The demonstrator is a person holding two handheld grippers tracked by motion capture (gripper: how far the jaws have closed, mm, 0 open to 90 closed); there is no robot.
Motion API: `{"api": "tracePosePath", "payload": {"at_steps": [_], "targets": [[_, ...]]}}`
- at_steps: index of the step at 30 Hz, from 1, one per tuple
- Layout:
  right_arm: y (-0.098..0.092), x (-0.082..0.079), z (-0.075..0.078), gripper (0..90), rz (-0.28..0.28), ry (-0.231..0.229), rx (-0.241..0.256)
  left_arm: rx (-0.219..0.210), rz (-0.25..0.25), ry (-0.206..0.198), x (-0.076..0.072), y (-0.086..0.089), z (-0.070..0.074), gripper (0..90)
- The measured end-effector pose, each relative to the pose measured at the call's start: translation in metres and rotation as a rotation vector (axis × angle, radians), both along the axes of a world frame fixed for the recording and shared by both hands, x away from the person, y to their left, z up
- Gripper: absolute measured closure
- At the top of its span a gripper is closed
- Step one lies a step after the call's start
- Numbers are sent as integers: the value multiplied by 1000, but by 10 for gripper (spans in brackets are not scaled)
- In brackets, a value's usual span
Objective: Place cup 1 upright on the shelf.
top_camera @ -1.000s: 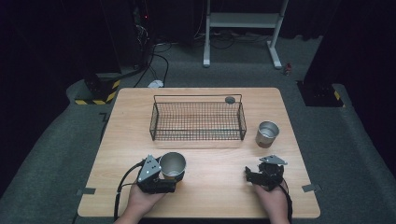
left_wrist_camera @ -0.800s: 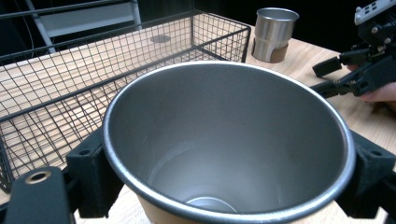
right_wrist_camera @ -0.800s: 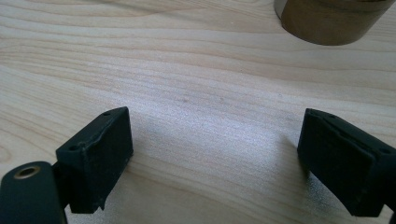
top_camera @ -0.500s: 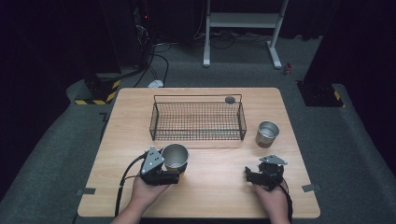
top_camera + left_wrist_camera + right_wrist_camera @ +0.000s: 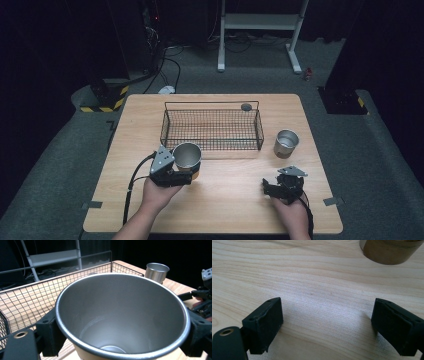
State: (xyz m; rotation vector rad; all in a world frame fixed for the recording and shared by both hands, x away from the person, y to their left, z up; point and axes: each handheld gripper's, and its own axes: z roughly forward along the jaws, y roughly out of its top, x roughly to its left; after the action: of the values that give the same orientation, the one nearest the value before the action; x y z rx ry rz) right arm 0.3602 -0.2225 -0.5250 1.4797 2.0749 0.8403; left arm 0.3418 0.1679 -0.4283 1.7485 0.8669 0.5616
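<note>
Fingers point(image 5: 50, 336) of our left gripper point(image 5: 176, 172) pinch the large steel cup point(image 5: 187, 156) on both sides of its wall, holding it upright just off the table point(image 5: 235, 200), close to the near wall of the wire basket point(image 5: 212, 146). Right gripper point(image 5: 280, 187) rests low over bare wood, jaws spread, nothing between them. A second, smaller cup point(image 5: 286, 143) stands right of the basket. We judge the step as carrying the cup into the basket: lift clear of the rim, keep it level, lower onto the mesh floor, then release.
</note>
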Motion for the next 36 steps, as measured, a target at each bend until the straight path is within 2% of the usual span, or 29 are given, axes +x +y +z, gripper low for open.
{"api": "tracePosePath", "payload": {"at_steps": [3,20,33,36], "targets": [[0,0,0,103,1,0,0,-21,9,7,4,1,1,135],[0,-1,0,104,5,2,1,-44,38,-11,29,5,21,135],[0,-1,0,104,5,3,1,-6,64,-37,47,4,32,135],[0,-1,0,104,3,4,3,-13,76,-36,52,5,33,135]]}}
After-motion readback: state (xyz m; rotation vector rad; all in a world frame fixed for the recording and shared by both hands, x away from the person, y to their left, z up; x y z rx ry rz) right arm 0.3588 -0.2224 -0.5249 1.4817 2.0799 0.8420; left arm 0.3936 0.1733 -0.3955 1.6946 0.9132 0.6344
